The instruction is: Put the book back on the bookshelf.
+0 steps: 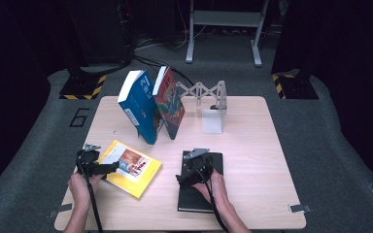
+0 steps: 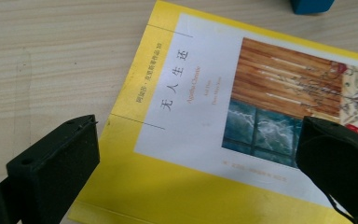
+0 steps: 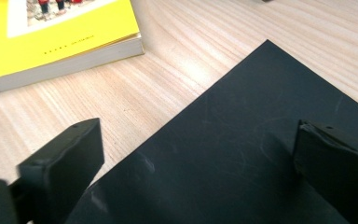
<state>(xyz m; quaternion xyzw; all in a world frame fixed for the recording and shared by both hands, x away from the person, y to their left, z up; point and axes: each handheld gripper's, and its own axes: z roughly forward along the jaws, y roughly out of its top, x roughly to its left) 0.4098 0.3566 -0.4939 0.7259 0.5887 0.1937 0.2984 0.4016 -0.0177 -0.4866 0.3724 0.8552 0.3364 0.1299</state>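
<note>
A yellow paperback [image 1: 130, 167] lies flat at the table's front left. My left gripper [image 1: 112, 168] is open at the book's near-left edge, its jaws spread low over the yellow cover [image 2: 191, 116] without pressing on it. A black book [image 1: 201, 191] lies flat at the front centre. My right gripper [image 1: 180, 178] hangs open over its left part, one jaw above the bare wood and the other above the black cover [image 3: 242, 154]. In the left gripper view my left gripper [image 2: 196, 163] holds nothing, and in the right gripper view my right gripper [image 3: 196, 163] holds nothing either.
A blue book [image 1: 138, 104] and a red book [image 1: 170, 104] lean to the left at the back of the wooden table [image 1: 252, 136], next to a white extendable book rack [image 1: 212, 104]. The yellow paperback's corner [image 3: 51, 42] lies to the far left of the black book.
</note>
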